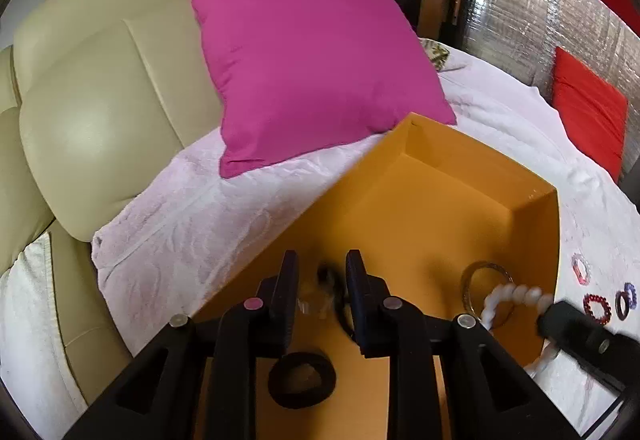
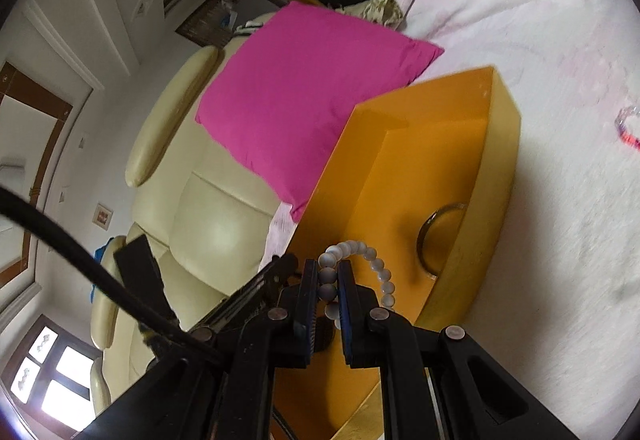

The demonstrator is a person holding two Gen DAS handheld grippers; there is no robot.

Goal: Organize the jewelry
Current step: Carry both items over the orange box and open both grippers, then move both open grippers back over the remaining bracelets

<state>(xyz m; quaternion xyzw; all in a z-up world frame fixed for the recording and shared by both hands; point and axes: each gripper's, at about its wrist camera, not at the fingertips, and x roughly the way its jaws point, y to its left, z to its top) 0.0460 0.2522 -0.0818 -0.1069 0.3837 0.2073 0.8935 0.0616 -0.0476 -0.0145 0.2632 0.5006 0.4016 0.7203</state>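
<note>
An open orange box [image 1: 440, 207] lies on the white bed cover; it also shows in the right wrist view [image 2: 496, 159]. My left gripper [image 1: 322, 272] is open over the box's near part, with a small dark item [image 1: 326, 276] lying between its fingers. A black hair tie [image 1: 302, 380] and a metal bangle [image 1: 486, 290] lie in the box. My right gripper [image 2: 328, 280] is shut on a white bead bracelet [image 2: 360, 252] and holds it over the box's edge, near the bangle [image 2: 436, 228]. The bracelet [image 1: 516, 296] shows in the left wrist view too.
A pink pillow [image 1: 312, 55] leans on the beige headboard [image 1: 92, 119] behind the box. Several small coloured rings [image 1: 596, 306] lie on the bed cover [image 1: 192, 232] right of the box. A red cushion [image 1: 588, 111] stands at the far right.
</note>
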